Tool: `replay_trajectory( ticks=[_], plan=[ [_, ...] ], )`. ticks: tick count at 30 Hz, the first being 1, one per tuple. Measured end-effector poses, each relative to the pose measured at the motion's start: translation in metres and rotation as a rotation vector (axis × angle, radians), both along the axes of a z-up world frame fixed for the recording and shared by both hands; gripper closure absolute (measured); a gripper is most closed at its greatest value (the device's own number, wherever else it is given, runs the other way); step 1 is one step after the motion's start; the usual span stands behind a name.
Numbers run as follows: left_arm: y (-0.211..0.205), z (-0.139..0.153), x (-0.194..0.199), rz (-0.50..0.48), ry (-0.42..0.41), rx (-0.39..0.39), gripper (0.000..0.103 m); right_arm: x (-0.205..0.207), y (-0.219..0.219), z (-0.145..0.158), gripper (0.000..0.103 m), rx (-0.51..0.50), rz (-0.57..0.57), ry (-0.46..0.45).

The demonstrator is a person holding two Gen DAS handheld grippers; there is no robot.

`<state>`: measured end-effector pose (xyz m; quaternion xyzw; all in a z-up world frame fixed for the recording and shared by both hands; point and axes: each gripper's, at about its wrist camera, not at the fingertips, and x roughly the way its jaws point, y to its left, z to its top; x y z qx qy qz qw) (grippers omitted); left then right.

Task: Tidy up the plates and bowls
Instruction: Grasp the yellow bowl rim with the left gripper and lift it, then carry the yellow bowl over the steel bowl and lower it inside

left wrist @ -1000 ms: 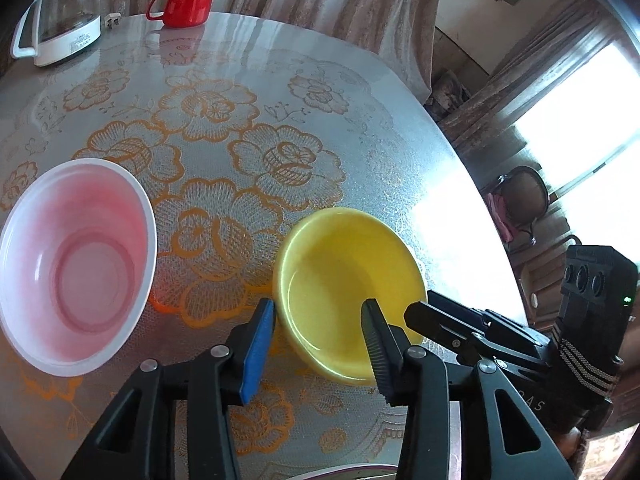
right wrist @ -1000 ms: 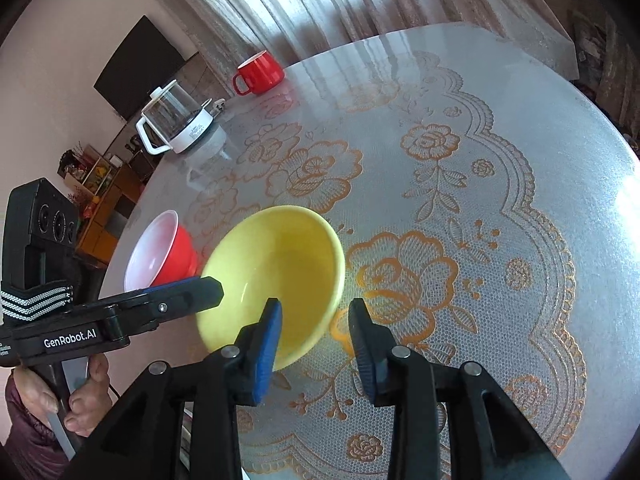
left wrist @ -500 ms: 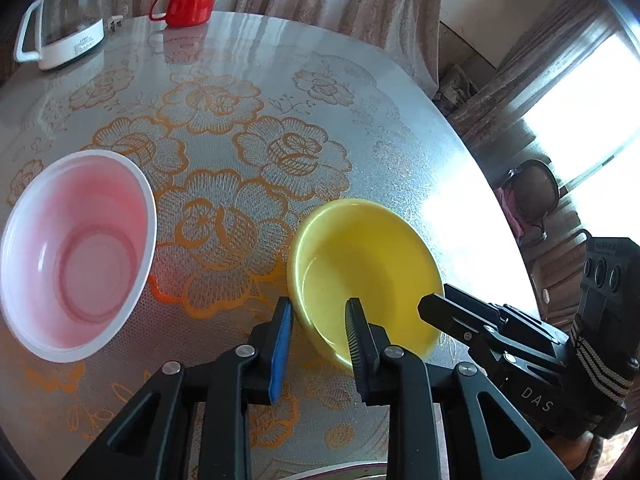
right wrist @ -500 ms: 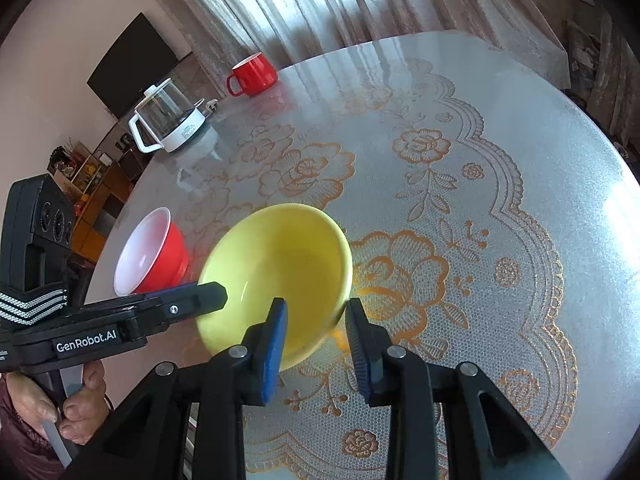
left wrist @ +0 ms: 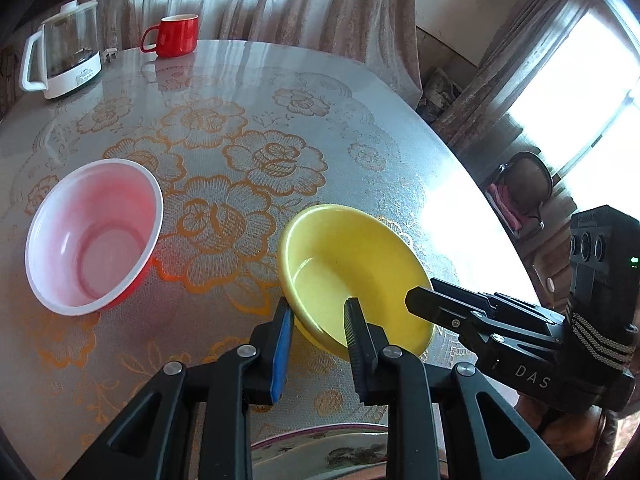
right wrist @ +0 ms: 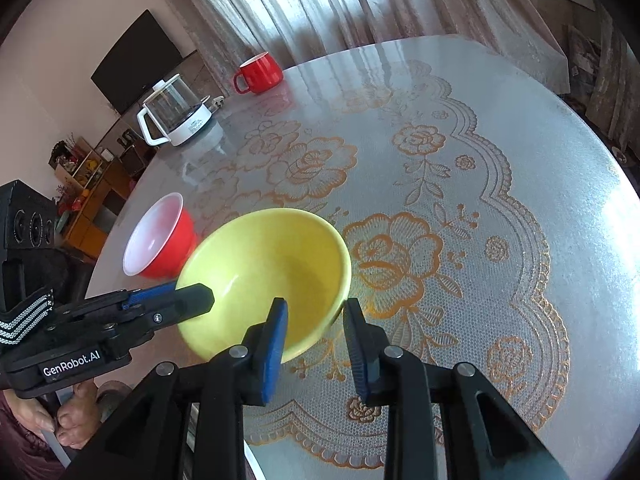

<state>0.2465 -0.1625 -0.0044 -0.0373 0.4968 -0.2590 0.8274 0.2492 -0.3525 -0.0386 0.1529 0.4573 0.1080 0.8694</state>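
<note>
Both tongs pinch the yellow bowl (left wrist: pixel 352 276) by its near rim above the bench (right wrist: pixel 500 168): left tongs (left wrist: pixel 318 320), right tongs (right wrist: pixel 316 320). Only the left view shows a plate edge (left wrist: pixel 320 446) below

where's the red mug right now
The red mug stands at the table's far edge in front of the curtains, just right of the glass kettle in the left wrist view, apart from both bowls.
</note>
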Motion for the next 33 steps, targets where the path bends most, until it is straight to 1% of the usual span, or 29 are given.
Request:
replay_trajectory(
  ticks=[6,18,27,33],
  plan=[
    [0.002,0.014,-0.017,-0.003,-0.074,0.010,0.078,-0.009,0.001,0.004,0.075,0.014,-0.004,-0.013],
    [0.020,0.049,-0.061,-0.020,-0.176,-0.045,0.078,-0.034,0.009,0.021,0.075,0.038,0.004,-0.057],
    [0.042,0.060,-0.092,-0.034,-0.180,-0.121,0.078,-0.059,0.021,0.034,0.075,0.055,0.029,-0.093],
    [0.054,0.062,-0.112,-0.042,-0.174,-0.158,0.078,-0.076,0.035,0.042,0.075,0.069,0.053,-0.123]
  ],
)
